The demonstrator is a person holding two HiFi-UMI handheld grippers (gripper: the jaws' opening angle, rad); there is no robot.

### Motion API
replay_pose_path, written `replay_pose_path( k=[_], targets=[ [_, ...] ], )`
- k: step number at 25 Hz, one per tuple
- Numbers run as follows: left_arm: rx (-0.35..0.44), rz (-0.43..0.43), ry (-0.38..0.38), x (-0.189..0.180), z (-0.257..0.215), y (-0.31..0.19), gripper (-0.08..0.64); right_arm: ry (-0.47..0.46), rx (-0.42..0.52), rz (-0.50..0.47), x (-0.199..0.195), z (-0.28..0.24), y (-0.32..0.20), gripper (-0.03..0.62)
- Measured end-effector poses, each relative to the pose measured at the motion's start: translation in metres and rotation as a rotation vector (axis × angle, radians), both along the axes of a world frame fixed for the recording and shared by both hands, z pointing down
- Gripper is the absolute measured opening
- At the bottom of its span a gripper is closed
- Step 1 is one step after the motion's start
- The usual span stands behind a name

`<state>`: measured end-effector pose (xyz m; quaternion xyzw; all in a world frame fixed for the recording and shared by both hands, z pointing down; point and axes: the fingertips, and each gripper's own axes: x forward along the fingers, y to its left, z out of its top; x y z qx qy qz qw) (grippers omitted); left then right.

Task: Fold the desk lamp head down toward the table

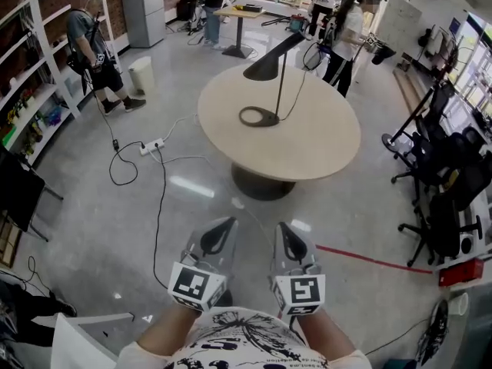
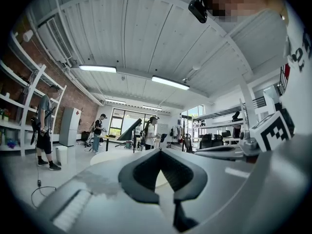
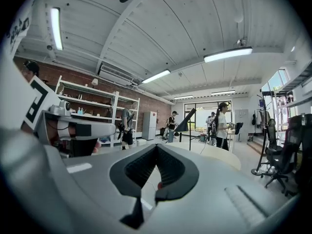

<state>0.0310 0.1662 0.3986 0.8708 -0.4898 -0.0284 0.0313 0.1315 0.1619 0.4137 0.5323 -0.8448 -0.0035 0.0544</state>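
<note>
A black desk lamp (image 1: 264, 68) stands on the round beige table (image 1: 323, 141), its cone head raised and tilted on a thin stem above a ring base (image 1: 259, 116). Its cord runs off the table's far side. Both grippers hang low near my body, well short of the table, over the grey floor. My left gripper (image 1: 228, 223) and right gripper (image 1: 282, 227) each have their jaw tips together and hold nothing. The lamp (image 2: 130, 129) shows far off in the left gripper view past the left gripper (image 2: 160, 151). The right gripper view shows the lamp (image 3: 186, 120) beyond the right gripper (image 3: 157, 146).
A power strip (image 1: 151, 146) with trailing cables lies on the floor left of the table. Office chairs (image 1: 442, 198) crowd the right side. Shelves (image 1: 34, 83) line the left wall. Several people stand at the back. A red tape line (image 1: 369, 258) crosses the floor.
</note>
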Motion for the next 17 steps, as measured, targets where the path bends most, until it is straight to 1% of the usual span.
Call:
replay_pose_path(
  k=[3,9,17],
  targets=[
    [0.008,0.01,-0.023,0.0035,0.002,-0.0001,0.002,-0.009,-0.005,0.0,0.0015,0.0006,-0.0001,0.008],
    [0.011,0.022,-0.041,0.0076,0.0032,0.0059,0.003,-0.031,0.001,-0.005,0.0007,-0.0041,0.0008,0.008],
    [0.007,-0.004,-0.04,0.0049,0.0017,0.001,0.002,-0.006,-0.011,-0.032,0.0003,-0.0015,-0.0041,0.008]
  ],
)
